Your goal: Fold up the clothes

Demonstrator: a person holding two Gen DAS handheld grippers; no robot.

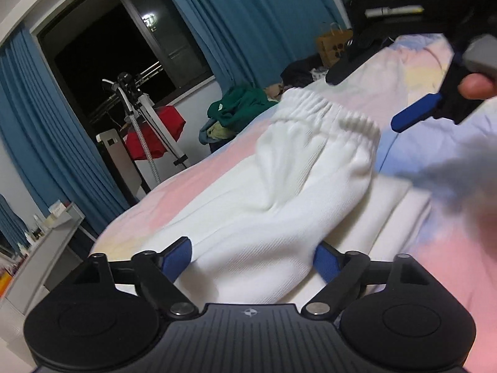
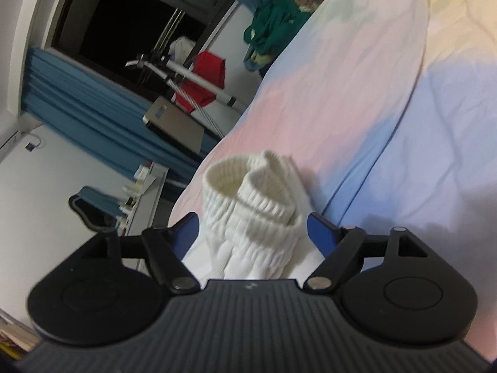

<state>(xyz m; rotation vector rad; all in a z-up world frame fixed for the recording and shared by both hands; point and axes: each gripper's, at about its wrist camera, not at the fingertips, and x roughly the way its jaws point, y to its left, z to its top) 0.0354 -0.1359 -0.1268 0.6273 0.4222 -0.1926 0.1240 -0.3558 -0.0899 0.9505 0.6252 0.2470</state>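
Observation:
White trousers with an elastic waistband lie folded on the pastel bedsheet. My left gripper is open, its blue pads either side of a bunched fold of the white fabric. In the right wrist view, the trousers' ribbed cuffs stand rolled between the blue pads of my right gripper, which is open around them. The right gripper also shows in the left wrist view, above the waistband end, held by a hand.
A pile of green and other clothes lies at the bed's far edge. A garment steamer stand with a red cloth and a desk stand to the left by the blue curtains. A paper bag sits behind.

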